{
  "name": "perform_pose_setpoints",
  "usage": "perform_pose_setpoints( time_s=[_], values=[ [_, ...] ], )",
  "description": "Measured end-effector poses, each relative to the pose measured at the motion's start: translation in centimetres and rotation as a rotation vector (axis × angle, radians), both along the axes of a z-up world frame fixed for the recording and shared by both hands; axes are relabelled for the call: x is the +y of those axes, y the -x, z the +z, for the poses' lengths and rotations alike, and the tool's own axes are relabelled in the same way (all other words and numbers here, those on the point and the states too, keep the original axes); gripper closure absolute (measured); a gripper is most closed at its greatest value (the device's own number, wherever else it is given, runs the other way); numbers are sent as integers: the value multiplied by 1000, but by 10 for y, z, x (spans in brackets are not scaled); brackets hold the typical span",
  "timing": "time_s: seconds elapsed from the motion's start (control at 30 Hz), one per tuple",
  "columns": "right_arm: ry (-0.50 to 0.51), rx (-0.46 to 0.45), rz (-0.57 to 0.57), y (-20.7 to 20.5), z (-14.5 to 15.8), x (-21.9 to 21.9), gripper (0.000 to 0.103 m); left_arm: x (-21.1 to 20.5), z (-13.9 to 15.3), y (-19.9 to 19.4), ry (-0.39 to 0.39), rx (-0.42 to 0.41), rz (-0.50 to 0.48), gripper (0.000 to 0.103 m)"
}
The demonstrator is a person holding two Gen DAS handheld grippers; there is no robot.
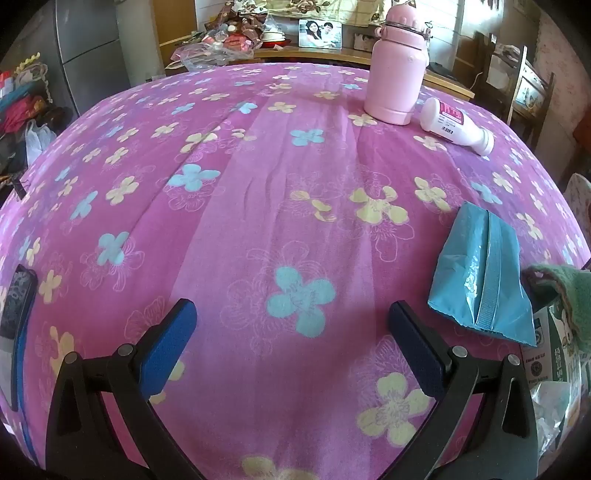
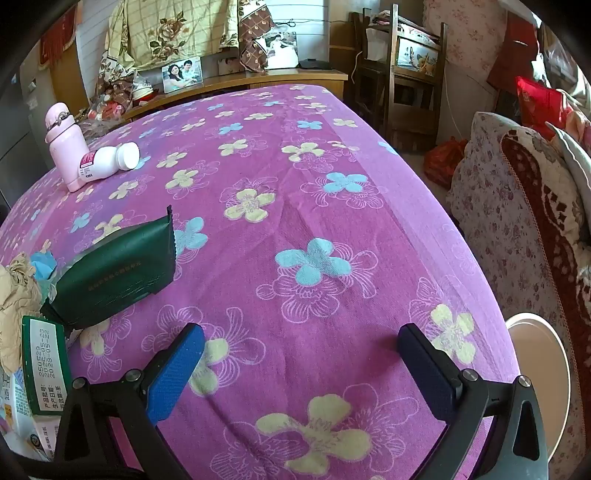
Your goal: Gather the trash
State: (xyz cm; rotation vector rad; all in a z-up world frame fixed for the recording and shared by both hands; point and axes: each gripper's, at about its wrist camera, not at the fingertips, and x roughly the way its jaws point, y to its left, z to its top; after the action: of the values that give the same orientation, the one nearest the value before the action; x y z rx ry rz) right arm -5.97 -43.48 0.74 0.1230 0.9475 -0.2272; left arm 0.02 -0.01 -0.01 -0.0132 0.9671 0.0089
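- Left wrist view: a pink flowered cloth (image 1: 280, 206) covers the whole table, lightly creased down the middle, with bare cloth across the centre and left.
- Behind the table stand a wooden sideboard (image 1: 295, 53) with a framed photo (image 1: 320, 34) and heaped bags, and a grey fridge (image 1: 88, 40) at the far left.
- A pink flask (image 1: 398, 66) stands upright at the far right of the cloth; a white bottle (image 1: 456, 125) lies on its side just beside it.
- A dark phone (image 1: 16, 295) lies at the left edge.
- The left gripper (image 1: 293, 325) hangs above the cloth, jaws spread fully wide, nothing between them.
- A blue foil packet (image 1: 480, 280) lies to the right of the right-hand finger, apart from it; a green-and-white carton (image 1: 554, 350) sits beyond it at the frame edge.
- Right wrist view: the same cloth (image 2: 332, 184) runs to the table's right edge, past which are a floral sofa (image 2: 517, 221), wooden chairs (image 2: 410, 74) and a round white stool (image 2: 535, 369).
- The cloth ahead and to the right is open.
- The right gripper (image 2: 301, 345) also gapes fully wide and holds nothing.
- A dark green packet (image 2: 118, 273) lies up and left of the left-hand finger, not touching; crumpled paper (image 2: 16, 295) and a dated green carton (image 2: 46, 365) crowd the left edge.
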Motion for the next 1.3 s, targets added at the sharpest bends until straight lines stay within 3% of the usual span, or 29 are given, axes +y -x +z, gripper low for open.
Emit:
perform_pose_setpoints(
  time_s=[0.23, 0.43, 0.6, 0.7, 1.0, 1.13, 1.3],
  values=[
    [-2, 1, 0, 0, 0, 0, 0, -4, 6, 6, 0, 86, -4, 0],
    [-18, 68, 43, 8, 6, 0, 3, -9, 40, 38, -5, -10, -5, 0],
    [8, -6, 42, 49, 36, 5, 3, -29, 73, 73, -19, -102, -27, 0],
    [38, -58, 47, 72, 63, 21, 3, -43, 91, 91, 17, -143, -49, 0],
    [47, -289, 111, 127, 137, 77, 3, -84, 137, 135, 50, -261, -101, 0],
    [66, -379, 112, 148, 159, 93, 3, -94, 153, 152, 69, -315, -122, 0],
    [64, -421, 119, 162, 173, 102, 3, -106, 166, 168, 76, -366, -149, 0]
  ],
)
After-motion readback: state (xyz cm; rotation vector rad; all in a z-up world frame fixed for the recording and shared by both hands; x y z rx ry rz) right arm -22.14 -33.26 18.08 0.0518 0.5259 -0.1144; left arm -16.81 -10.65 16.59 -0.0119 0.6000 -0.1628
